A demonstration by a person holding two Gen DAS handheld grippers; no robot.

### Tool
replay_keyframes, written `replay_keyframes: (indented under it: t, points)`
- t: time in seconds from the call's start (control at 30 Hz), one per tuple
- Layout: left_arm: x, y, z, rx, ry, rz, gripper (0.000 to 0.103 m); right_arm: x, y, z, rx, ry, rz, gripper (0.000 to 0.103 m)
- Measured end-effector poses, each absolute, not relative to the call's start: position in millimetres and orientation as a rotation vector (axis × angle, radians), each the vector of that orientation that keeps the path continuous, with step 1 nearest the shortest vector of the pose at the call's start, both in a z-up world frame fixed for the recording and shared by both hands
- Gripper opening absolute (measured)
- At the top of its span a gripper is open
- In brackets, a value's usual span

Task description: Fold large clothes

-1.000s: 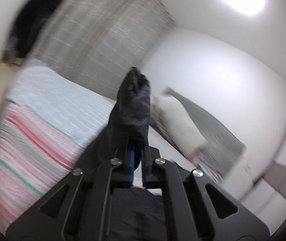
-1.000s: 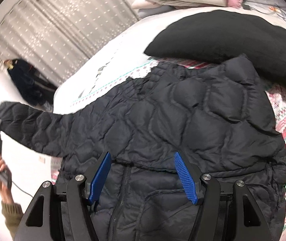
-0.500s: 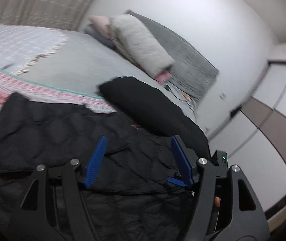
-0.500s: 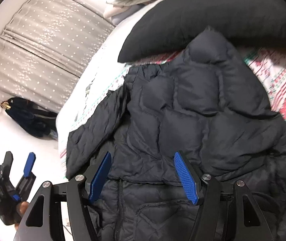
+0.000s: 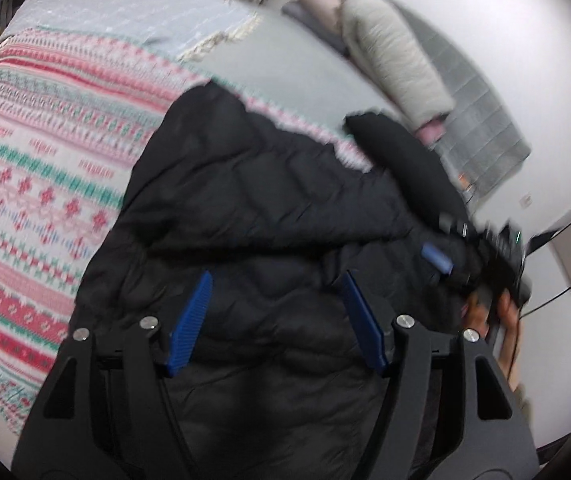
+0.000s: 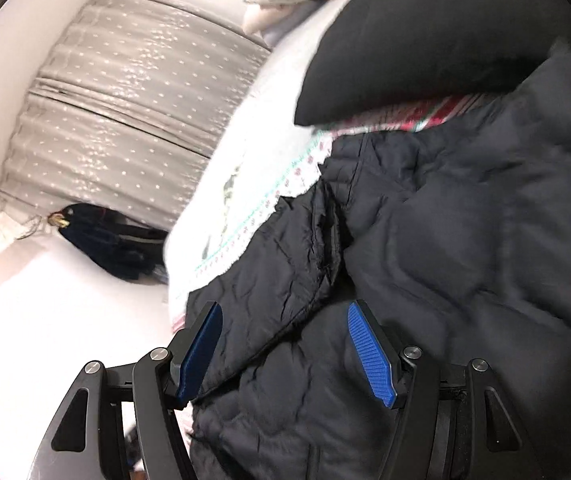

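A black quilted jacket lies spread on the patterned blanket of a bed. One sleeve lies folded across the jacket's body. My left gripper hovers over the jacket's middle, open, with nothing between its blue pads. My right gripper is also open, over the folded sleeve near the jacket's edge, gripping nothing. In the left wrist view one of its blue pads and the hand that holds it show at the jacket's right side.
A black pillow lies just beyond the jacket, also visible in the right wrist view. A cream pillow leans on the grey headboard. A dotted curtain and a dark bundle stand beyond the bed's far side.
My left gripper let go of the raised sleeve, opened and came down over the jacket. The sleeve now lies folded across the body. My right gripper shifted sideways towards the sleeve and rolled.
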State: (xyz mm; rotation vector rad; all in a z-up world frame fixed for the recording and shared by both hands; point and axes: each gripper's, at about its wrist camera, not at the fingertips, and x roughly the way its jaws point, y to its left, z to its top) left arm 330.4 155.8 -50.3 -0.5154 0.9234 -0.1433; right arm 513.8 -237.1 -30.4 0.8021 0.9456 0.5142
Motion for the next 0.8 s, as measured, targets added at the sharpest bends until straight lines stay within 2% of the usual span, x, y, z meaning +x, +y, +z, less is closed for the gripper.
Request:
replay_keyframes:
  t: [0.13,0.17,0.2,0.23,0.27,0.33,0.47,0.63,0.73,0.8]
  points:
    - [328,155,-60,-0.442,0.961,-0.122,0.068,534,-219,-49,0.798,0.973,0.442,0.065]
    - [327,158,-60,-0.438,0.960,-0.117,0.068,538,-215,-58,0.796,0.976,0.431,0.060]
    - [326,162,-60,-0.441,0.959,-0.108,0.068,539,-213,-62,0.786,0.973,0.432,0.043]
    - [325,165,-59,-0.444,0.959,-0.102,0.068,540,-210,-65,0.764,0.961,0.434,0.009]
    - [325,169,-58,-0.446,0.958,-0.094,0.068,540,-211,-67,0.757,0.952,0.440,0.006]
    - [323,178,-56,-0.453,0.944,-0.073,0.068,534,-215,-62,0.752,0.915,0.456,0.005]
    - [323,191,-58,-0.482,0.943,-0.038,0.068,503,-220,-11,0.613,0.770,0.495,0.005]
    - [324,188,-58,-0.471,0.932,-0.032,0.068,457,-222,32,0.522,0.766,0.482,0.005]
    - [328,188,-62,-0.480,0.940,-0.011,0.068,436,-233,23,0.506,0.821,0.399,0.005]
    - [330,190,-68,-0.504,0.952,0.004,0.068,435,-233,-4,0.454,0.905,0.341,0.005]
